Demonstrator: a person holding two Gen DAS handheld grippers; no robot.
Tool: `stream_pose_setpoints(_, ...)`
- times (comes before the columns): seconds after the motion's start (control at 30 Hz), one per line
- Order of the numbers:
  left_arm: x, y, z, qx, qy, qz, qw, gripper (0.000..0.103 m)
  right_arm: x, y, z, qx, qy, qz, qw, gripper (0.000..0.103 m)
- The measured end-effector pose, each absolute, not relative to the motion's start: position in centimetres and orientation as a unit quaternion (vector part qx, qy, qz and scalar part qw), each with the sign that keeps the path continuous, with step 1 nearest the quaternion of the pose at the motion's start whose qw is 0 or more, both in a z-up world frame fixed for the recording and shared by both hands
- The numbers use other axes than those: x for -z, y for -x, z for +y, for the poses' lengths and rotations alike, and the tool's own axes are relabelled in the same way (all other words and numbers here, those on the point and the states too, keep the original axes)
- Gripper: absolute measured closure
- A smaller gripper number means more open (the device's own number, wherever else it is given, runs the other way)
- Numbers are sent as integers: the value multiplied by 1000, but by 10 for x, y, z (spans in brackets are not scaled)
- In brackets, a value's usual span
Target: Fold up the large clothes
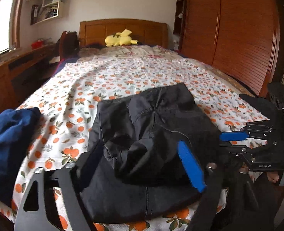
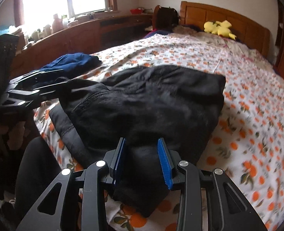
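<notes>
Jaws of the right gripper (image 2: 142, 159) stand parted around a bunched fold of the black jacket (image 2: 151, 100) at the lower centre of the right wrist view, blue pads (image 2: 164, 161) on either side of the cloth. Whether the left gripper (image 1: 142, 165) pinches the jacket I cannot tell: one blue pad shows, the other side is buried in fabric. That jacket lies heaped mid-frame on the orange-print bedsheet (image 1: 122, 73). A navy garment (image 1: 9, 140) sits at the left edge, a yellow plush toy (image 1: 120, 39) near the headboard (image 1: 122, 28).
</notes>
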State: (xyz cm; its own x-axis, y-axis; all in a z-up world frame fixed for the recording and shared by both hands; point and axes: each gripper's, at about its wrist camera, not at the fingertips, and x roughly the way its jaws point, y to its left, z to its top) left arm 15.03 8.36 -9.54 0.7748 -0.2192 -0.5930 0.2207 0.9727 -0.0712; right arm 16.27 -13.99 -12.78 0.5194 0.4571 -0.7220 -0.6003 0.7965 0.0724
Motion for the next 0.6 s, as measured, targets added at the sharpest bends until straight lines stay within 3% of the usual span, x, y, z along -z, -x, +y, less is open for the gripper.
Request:
stream_pose_setpoints(0.07, 103, -154, 85, 125, 7, 325, 938, 47, 130, -160, -141, -303, 86, 383, 868, 69)
stream_pose_setpoints(0.13, 109, -157, 85, 131, 13, 334, 933, 55, 129, -158, -141, -305, 89, 383, 868, 69)
stream_pose_setpoints(0.27, 113, -157, 85, 152, 13, 345, 926, 88, 124, -162, -141, -308, 96, 382, 866, 69)
stream_pose_setpoints(0.6, 71, -126, 111, 148, 10, 292, 945, 93, 98, -171, -128, -317, 86, 352, 876, 69)
